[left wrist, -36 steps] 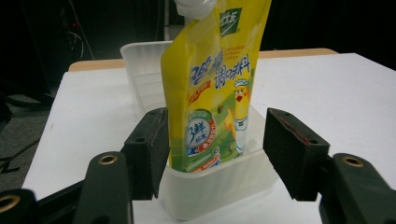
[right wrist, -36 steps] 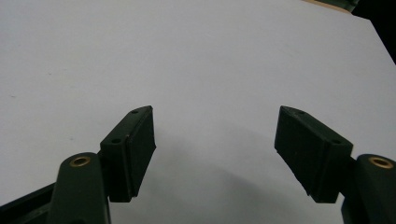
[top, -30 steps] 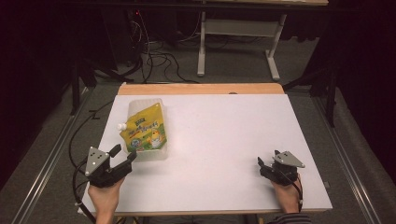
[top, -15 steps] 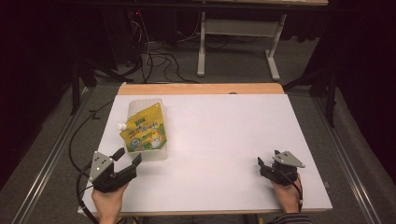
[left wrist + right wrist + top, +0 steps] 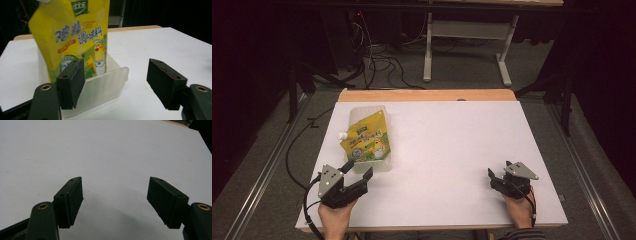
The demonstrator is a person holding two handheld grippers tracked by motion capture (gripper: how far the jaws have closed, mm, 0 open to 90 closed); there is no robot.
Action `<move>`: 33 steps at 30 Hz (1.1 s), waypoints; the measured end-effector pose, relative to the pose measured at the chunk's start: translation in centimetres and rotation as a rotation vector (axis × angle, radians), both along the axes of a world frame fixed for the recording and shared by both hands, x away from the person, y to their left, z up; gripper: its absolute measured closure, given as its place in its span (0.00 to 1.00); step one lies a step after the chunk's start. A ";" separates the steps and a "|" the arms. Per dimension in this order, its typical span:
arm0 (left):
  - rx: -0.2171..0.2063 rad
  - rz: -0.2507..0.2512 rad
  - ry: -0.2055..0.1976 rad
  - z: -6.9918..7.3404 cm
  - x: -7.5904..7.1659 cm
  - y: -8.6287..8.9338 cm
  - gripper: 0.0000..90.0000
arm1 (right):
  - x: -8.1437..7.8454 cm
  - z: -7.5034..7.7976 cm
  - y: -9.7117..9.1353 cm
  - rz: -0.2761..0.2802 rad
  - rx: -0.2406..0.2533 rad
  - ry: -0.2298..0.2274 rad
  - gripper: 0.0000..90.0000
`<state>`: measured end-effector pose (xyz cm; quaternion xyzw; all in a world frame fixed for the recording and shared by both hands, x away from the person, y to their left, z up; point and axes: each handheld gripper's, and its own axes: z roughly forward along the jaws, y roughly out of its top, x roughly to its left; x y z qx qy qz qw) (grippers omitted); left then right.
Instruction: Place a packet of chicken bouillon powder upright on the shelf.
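Observation:
A yellow seasoning pouch (image 5: 367,142) with a white cap stands tilted in a translucent plastic tub (image 5: 362,112) on the left of the white table (image 5: 462,140). My left gripper (image 5: 358,170) is just in front of the tub's near end, and its jaws have just been opening. In the left gripper view the pouch (image 5: 75,37) and the tub (image 5: 105,85) stand close ahead of the left gripper (image 5: 115,72), with nothing between the pads. My right gripper (image 5: 498,172) rests open near the front right; the right gripper view shows only bare tabletop between its jaws (image 5: 115,190).
A wooden strip (image 5: 427,95) runs along the table's far edge. Beyond it, cables (image 5: 377,62) lie on the grey floor beside a white desk frame (image 5: 467,35). The tabletop between the two grippers is bare white.
My left gripper has shifted a little to the right and toward the front edge, and its jaws stand wider apart. The right gripper, pouch and tub have stayed put.

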<state>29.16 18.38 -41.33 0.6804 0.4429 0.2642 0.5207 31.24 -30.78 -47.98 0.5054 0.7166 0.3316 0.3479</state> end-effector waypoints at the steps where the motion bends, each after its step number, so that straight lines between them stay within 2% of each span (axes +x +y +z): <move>1: 0.002 -0.004 0.004 -0.1 0.0 -0.1 0.34 | 0.0 0.0 0.0 0.000 0.000 0.000 0.32; 4: 0.007 -0.008 0.005 -0.1 0.1 -0.5 0.34 | 0.0 0.0 0.0 -0.003 0.006 -0.005 0.33; 6: 0.023 0.003 -0.023 -0.1 0.1 -0.8 0.35 | 0.0 0.0 0.0 -0.002 0.003 0.000 0.32; 8: 0.030 0.004 -0.029 -0.1 0.1 -1.0 0.35 | 0.0 0.0 0.0 0.000 0.000 -0.001 0.33; 10: 0.030 -0.010 -0.032 -0.1 0.2 -1.5 0.35 | 0.0 0.0 0.0 -0.001 0.000 0.000 0.33; 11: 0.047 -0.021 -0.039 -0.1 0.3 -2.0 0.35 | 0.0 0.0 0.0 -0.003 0.003 0.001 0.33; 14: 0.045 -0.039 -0.043 -0.1 0.6 -2.6 0.35 | 0.0 0.0 0.0 -0.002 0.001 -0.001 0.33; 19: 0.033 -0.056 -0.029 -0.3 0.9 -3.2 0.35 | 0.0 0.0 0.0 -0.003 0.006 -0.006 0.32; 24: 0.020 -0.044 -0.024 -0.3 1.2 -3.8 0.34 | 0.0 0.0 0.0 -0.002 0.007 -0.002 0.32; 33: 0.030 -0.081 -0.002 -0.4 1.8 -4.8 0.33 | -0.1 0.0 -0.1 -0.001 0.010 -0.008 0.32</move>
